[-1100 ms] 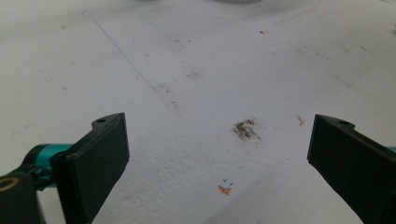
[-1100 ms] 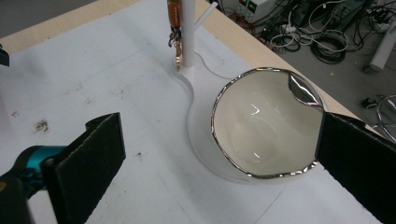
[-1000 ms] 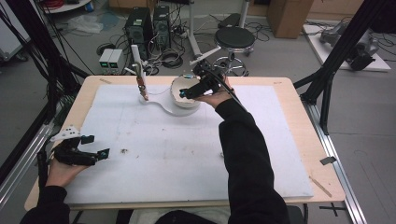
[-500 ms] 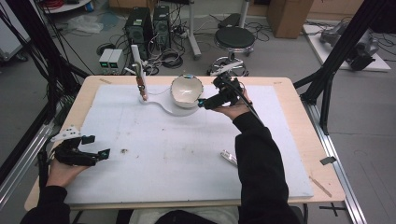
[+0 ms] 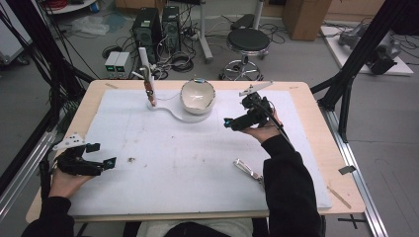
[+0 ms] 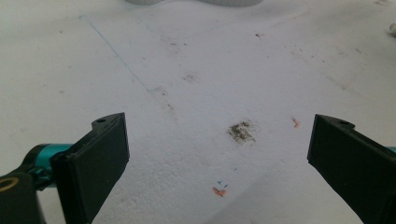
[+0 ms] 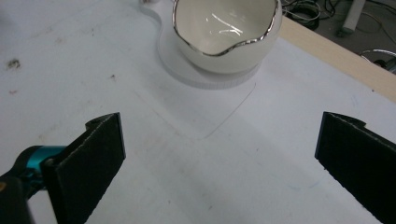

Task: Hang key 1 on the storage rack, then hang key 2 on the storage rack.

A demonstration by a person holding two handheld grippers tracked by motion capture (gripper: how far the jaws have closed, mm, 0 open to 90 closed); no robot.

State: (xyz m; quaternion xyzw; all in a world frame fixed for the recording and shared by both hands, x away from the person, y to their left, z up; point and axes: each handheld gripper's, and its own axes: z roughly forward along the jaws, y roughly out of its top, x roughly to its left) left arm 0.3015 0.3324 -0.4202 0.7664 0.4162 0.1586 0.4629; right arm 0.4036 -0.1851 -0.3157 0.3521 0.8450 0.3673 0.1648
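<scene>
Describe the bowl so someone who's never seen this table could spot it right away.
On the white mat covering the table, look to the far edge, near the middle. The bowl sits there on a flat white base, just left of the right gripper. It is cream with a wavy, silver-edged rim.

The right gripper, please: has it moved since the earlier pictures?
Yes. The right gripper has drawn back from over the cream ceramic bowl with the wavy silver rim toward the table's right side, jaws open and empty.
</scene>
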